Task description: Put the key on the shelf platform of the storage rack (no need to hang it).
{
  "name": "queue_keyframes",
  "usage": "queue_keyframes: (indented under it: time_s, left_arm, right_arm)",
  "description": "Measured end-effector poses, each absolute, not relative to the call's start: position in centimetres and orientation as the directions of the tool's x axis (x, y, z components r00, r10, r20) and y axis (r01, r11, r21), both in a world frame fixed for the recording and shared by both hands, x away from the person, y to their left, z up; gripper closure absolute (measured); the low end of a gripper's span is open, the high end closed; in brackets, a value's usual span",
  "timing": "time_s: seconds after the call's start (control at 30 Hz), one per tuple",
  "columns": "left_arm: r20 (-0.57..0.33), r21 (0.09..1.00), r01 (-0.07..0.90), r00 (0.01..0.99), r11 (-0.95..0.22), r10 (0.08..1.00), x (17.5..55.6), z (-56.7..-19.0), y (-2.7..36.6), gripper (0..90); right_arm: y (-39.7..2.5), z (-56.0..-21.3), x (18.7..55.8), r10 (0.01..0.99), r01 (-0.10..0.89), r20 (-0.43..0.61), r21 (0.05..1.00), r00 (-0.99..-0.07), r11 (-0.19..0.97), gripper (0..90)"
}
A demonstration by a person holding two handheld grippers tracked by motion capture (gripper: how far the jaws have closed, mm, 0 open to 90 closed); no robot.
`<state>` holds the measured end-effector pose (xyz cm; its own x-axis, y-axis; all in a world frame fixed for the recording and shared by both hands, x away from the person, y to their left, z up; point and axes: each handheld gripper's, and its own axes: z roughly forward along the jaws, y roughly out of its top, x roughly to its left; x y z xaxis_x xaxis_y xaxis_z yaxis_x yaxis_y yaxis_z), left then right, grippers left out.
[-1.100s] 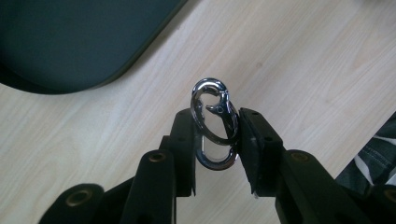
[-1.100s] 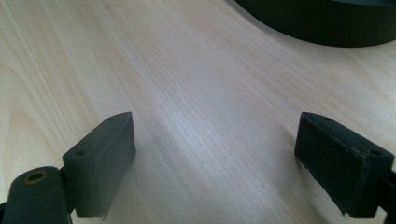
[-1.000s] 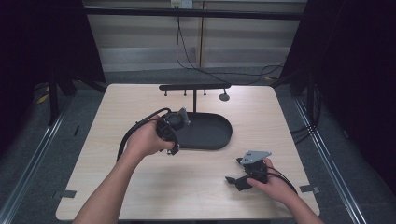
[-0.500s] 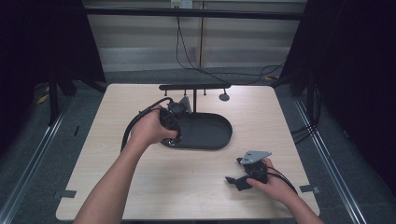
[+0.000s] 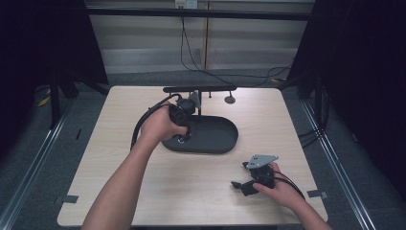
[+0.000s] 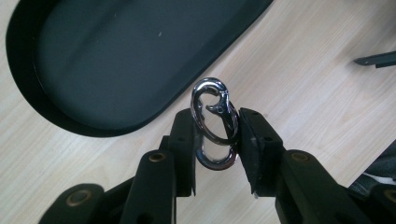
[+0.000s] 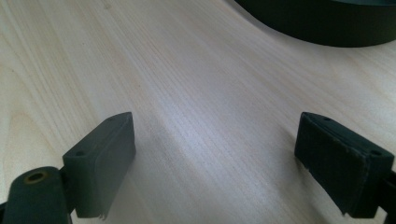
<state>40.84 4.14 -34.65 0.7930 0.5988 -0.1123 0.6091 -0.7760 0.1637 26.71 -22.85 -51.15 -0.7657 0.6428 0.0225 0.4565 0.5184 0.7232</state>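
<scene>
Left gripper view: shiny oval metal snap clip is clamped upright betw. left gripper jaws. Black oval tray is seen at approx. 11 o'clock. Right gripper is spread wide, holding nothing.

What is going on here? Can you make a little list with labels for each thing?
left claw: shut on a shiny metal clip, held above the table's edge of the tray
right claw: open, holding nothing, low over the wooden table
tray: dark, oval, nothing visible inside
stand: black bar on a post behind the tray
likely next: clip goes onto the stand or into the tray, cannot tell which
</scene>
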Motion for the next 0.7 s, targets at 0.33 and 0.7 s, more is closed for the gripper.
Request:
queue_keyframes:
  time_s: [0.33,0.7]
  left_arm:
    - [-0.112,0.160,0.633,0.774,-0.757,0.623,42.0,-34.4,3.6,68.0]
    - [-0.125,0.173,0.645,0.764,-0.745,0.632,43.2,-34.9,2.5,68.0]
  right_arm:
    - [-22.8,-51.1,26.7,0.644,0.457,0.022,0.723,-0.765,0.519,12.0]
    - [-22.8,-51.2,26.7,0.644,0.456,0.021,0.723,-0.765,0.519,12.0]
